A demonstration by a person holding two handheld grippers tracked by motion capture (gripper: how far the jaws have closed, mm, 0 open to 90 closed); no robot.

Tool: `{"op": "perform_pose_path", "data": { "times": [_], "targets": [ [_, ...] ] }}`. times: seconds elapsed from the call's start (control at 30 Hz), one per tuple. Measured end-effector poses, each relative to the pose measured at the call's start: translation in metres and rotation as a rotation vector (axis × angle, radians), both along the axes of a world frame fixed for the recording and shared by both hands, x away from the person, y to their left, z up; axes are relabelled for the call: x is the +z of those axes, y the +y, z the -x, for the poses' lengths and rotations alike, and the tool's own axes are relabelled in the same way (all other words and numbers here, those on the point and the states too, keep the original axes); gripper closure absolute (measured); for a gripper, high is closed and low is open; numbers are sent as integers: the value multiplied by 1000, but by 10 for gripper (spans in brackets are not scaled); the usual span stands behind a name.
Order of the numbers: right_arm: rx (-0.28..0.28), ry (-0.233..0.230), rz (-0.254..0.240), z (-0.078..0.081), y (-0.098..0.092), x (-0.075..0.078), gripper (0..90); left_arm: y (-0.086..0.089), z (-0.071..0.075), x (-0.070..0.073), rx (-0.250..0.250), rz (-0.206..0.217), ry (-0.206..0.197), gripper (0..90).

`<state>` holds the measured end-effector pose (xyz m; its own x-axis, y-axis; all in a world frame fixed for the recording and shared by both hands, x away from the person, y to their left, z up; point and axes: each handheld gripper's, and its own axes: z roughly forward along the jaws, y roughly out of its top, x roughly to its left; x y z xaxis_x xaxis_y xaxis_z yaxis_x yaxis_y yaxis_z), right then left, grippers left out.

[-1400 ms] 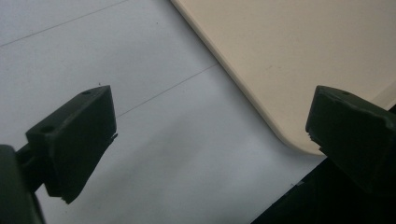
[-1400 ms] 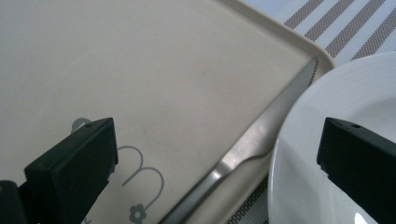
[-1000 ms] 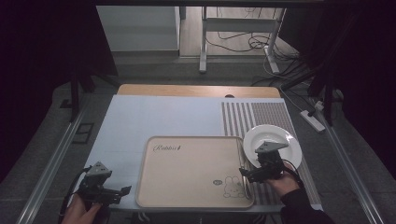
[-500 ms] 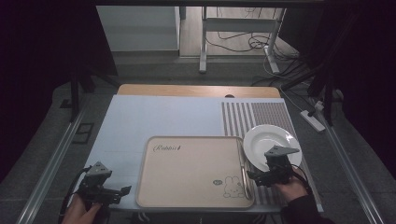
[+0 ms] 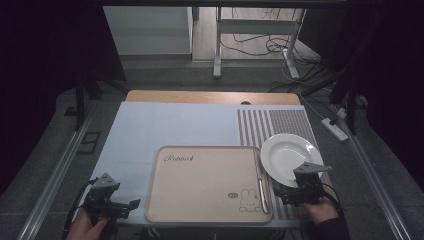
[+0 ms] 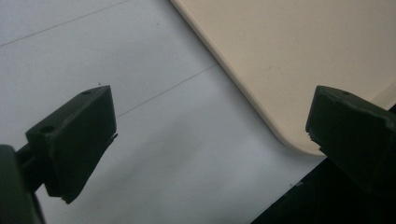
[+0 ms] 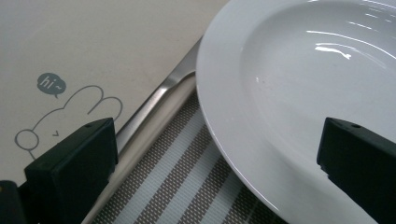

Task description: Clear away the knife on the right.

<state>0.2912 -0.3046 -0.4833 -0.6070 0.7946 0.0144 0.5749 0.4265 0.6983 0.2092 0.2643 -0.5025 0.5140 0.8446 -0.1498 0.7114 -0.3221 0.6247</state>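
- White plate (image 5: 289, 156), round and glossy, shallow well with a wide flat rim, nothing in it. Sitting on the striped placemat (image 5: 280, 127) at the right side of the table (image 5: 165, 125), its left edge right up against the tray (image 5: 207, 182).
- Right gripper (image 5: 287, 195) just at the near edge of the plate, fingers (image 7: 70, 163) spread wide apart, gripping nothing. In the right gripper view, plate rim running between the two fingers, catching bright light streaks.
- Tray: beige, rounded corners, little rabbit drawing (image 7: 65, 116) with a "hi~" bubble near the right corner, script lettering up top.
- Slim metal piece (image 7: 159, 105) lying along the tray's right edge, beside the plate; can't tell exactly what it is.
- Left gripper (image 5: 122, 206) down at the tray's near-left corner, fingers (image 6: 77, 135) also wide apart, over the pale blue mat (image 6: 140, 140), touching nothing.
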Motion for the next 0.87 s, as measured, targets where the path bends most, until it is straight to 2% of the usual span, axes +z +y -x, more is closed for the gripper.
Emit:
{"op": "perform_pose_path", "data": {
  "times": [0.5,0.73,0.87],
  "targets": [
    [-55,12,3,12,-17,-1,0,0,0,0,1,1,-2,28],
    [-84,0,34,20,-21,1,0,1,1,0,1,1,-2,28],
    [-95,8,24,21,-25,1,0,0,0,0,-1,-1,-2,28]
  ]
}}
